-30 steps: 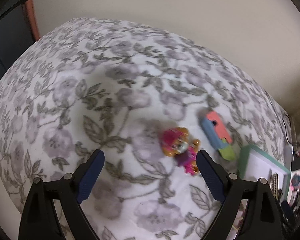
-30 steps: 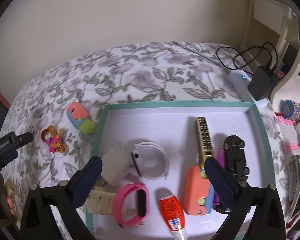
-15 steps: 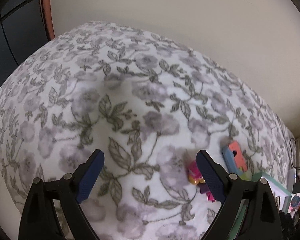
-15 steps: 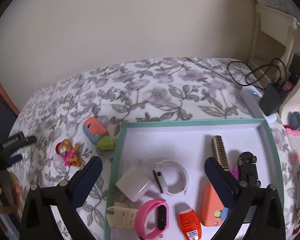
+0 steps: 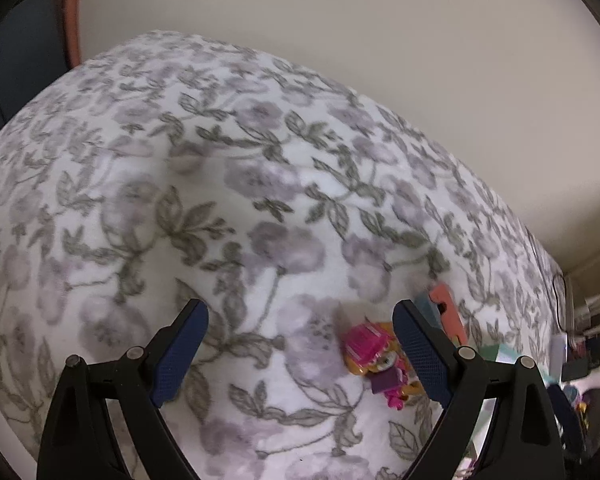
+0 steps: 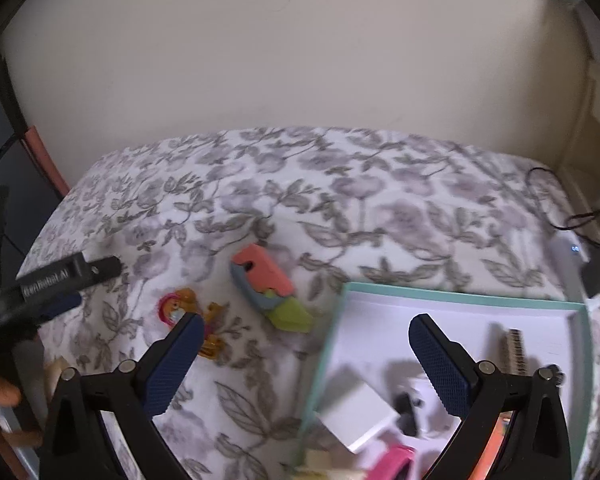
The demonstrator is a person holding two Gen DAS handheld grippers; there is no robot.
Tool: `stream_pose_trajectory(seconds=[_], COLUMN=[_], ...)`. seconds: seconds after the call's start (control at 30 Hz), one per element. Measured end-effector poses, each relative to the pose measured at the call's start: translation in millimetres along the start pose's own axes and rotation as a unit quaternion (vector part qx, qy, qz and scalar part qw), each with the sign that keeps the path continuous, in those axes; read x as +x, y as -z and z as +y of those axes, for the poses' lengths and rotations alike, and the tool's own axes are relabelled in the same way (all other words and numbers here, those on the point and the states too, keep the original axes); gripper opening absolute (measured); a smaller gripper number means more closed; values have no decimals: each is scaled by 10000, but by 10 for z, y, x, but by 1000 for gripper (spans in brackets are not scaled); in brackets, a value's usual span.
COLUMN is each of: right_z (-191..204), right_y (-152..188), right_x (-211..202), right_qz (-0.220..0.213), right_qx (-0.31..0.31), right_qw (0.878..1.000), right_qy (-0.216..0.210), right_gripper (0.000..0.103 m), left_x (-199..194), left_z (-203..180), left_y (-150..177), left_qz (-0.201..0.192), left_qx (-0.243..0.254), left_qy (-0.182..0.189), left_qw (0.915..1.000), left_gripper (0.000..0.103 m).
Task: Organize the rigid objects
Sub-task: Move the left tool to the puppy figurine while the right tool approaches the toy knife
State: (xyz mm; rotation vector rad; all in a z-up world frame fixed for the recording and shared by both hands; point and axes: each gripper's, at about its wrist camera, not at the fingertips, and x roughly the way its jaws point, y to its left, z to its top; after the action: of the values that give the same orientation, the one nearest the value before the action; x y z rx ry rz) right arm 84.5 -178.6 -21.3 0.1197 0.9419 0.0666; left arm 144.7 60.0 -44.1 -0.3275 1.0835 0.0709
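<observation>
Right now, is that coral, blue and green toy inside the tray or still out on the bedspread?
Out. The coral, blue and green toy lies on the flowered bedspread, just left of the teal-rimmed tray, clear of its edge.

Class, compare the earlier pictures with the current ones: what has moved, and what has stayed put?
The right tool swung left, from over the tray toward the toy figure and carrot-shaped toy on the bedspread. The left tool drifted slightly. Both remain open and empty; no object moved.
</observation>
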Motion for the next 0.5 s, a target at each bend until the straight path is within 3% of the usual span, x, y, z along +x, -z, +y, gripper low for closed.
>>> stream_pose_trajectory(seconds=[0.1,0.2,0.33,0.5], right_z=[86,130,146,187], right_y=[-38,-60,-96,-134], right_x=[141,254,409,542], right_qz=[121,216,351,435], right_qx=[-166,-278,-332,-393], right_qw=[9998,9993,9986,9978], right_qy=[-75,-118,-201,-299], right_gripper=[102,93,83,78], left_x=[99,185,300,399], left_z=[-93,-149,-204,-211], left_y=[32,64,88,118], left_qz=[305,480,633,808], left_qx=[175,164,172,83], left_qy=[0,167,95,130], left_qw=[9994,9986,9978,9966], left_gripper=[94,94,93,89])
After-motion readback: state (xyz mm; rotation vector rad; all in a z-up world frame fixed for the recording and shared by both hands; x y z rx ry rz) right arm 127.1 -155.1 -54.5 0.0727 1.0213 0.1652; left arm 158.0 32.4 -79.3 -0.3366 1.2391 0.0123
